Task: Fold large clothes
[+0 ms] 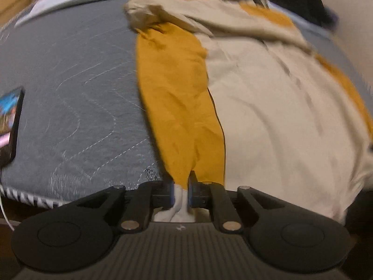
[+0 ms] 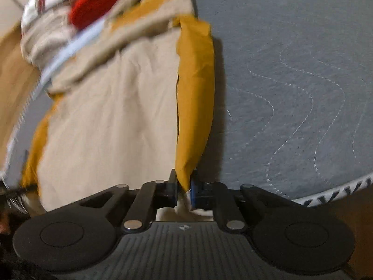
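A beige and mustard garment [image 1: 268, 98] lies spread over a grey quilted mattress [image 1: 70, 81], stretching from the lower centre of the left wrist frame up to its upper right. The left gripper [image 1: 181, 191], at bottom centre, has its jaws closed tight on the garment's near edge, a mustard strip [image 1: 177, 93] running straight up from the pinch and pale cloth bunched between the fingers. In the right wrist frame the right gripper [image 2: 184, 190] is likewise clamped on the garment [image 2: 112, 116], mustard fabric rising from its jaws with the beige panel to the left. A phone [image 1: 11, 123] sits at the left edge of the left wrist frame, partly cut off. A blurred pile of clothes [image 2: 93, 7] fills the upper left of the right wrist frame; its separate pieces are hard to make out
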